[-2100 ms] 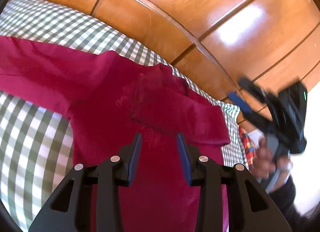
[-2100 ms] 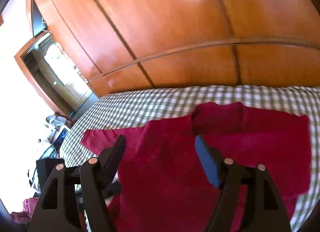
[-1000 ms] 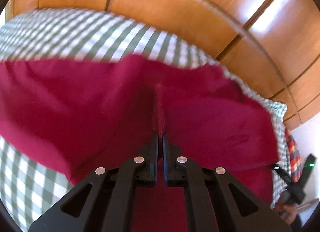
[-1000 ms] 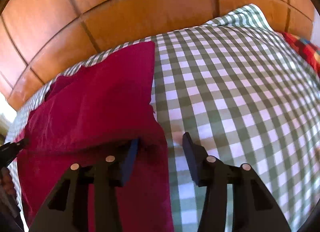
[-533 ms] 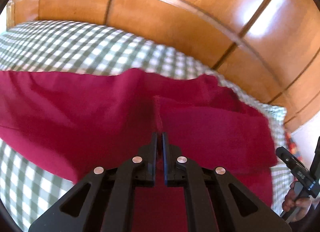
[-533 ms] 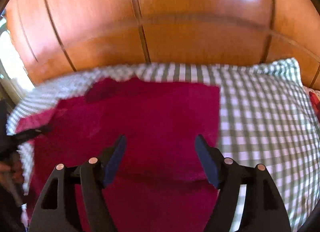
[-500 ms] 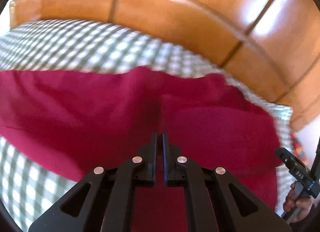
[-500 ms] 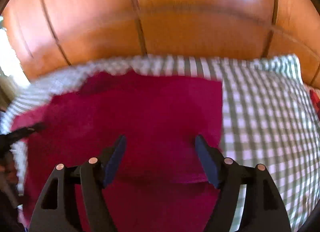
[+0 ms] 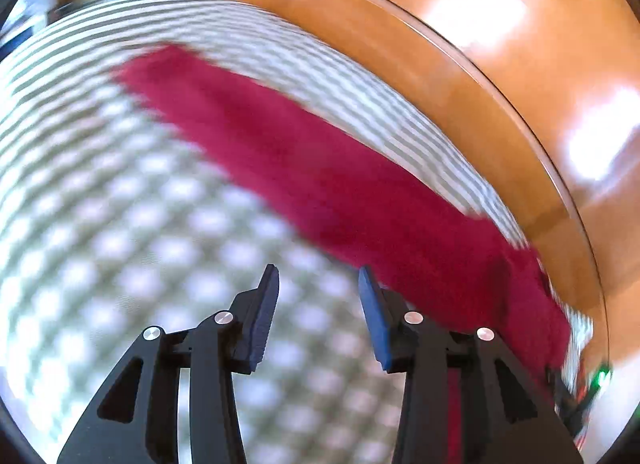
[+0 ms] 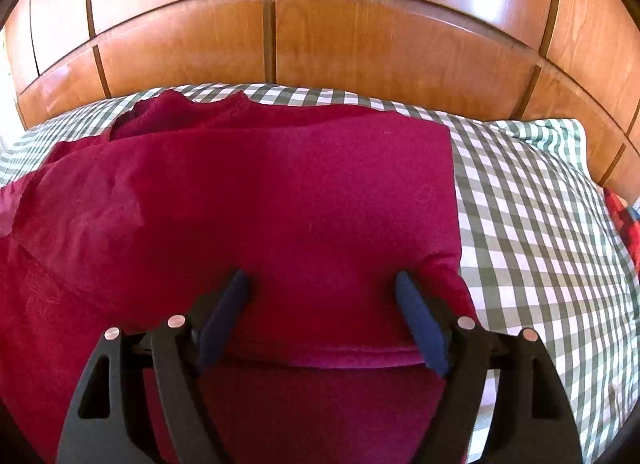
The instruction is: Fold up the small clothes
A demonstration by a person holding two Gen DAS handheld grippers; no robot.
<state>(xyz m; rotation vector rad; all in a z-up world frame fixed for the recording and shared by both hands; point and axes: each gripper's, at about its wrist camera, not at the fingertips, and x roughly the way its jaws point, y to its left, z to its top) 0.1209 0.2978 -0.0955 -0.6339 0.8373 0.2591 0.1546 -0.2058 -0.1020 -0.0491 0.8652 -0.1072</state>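
On the bed's checked cover (image 10: 528, 199), red garment (image 10: 256, 199) lies partly folded, sharp only in right wrist view; wood panels (image 10: 360, 39) behind. Right tool (image 10: 320, 316) opening wide, empty, above fold. Left view blurred: left tool (image 9: 318, 318) opening, empty, over bare cover (image 9: 120, 232), garment (image 9: 340, 183) beside.

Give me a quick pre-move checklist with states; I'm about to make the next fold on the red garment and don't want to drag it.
1. Left gripper free of cloth: ok, jaws opening over bare checked sheet.
2. Right gripper free of cloth: ok, jaws opening, pads apart above the red garment.
3. Right side folded with a straight edge: ok.
4. Left side of the garment flat: not ok, rumpled near the collar.
5. Left-wrist view sharp enough to aim: not ok, blurred.
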